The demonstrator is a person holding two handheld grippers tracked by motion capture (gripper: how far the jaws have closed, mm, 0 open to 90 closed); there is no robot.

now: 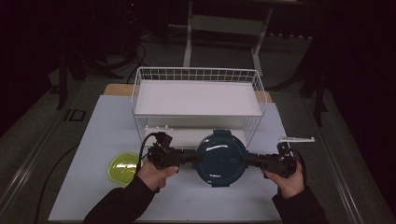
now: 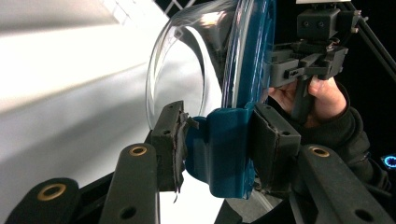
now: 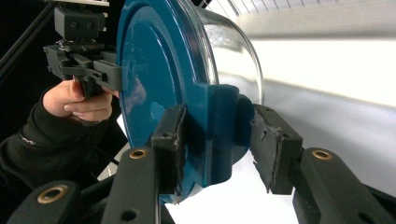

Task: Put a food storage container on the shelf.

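While I stand at the table, the yellow-green lid (image 1: 123, 168) lies flat on the pale mat (image 1: 93, 140) at the far left, just beside my left hand (image 1: 154, 175) and touched by nothing. My left gripper (image 1: 189, 158) reaches rightward from that hand, and its jaws are clamped on the blue latch tab (image 2: 224, 151) at the left side of the round container (image 1: 219, 157); in the left gripper view both pads press against that tab, with the clear glass bowl (image 2: 187, 74) curving off on one side of the teal lid (image 2: 250, 56). That container sits between my two grippers, in front of the white wire basket (image 1: 196, 74) and its lower shelf. From above it shows its teal lid, with a streak of light across it. My right gripper (image 1: 250, 159) comes in from my right hand (image 1: 289, 182) and grips the opposite latch tab (image 3: 219, 135). One pad presses it plainly, though the other looks barely apart from it.
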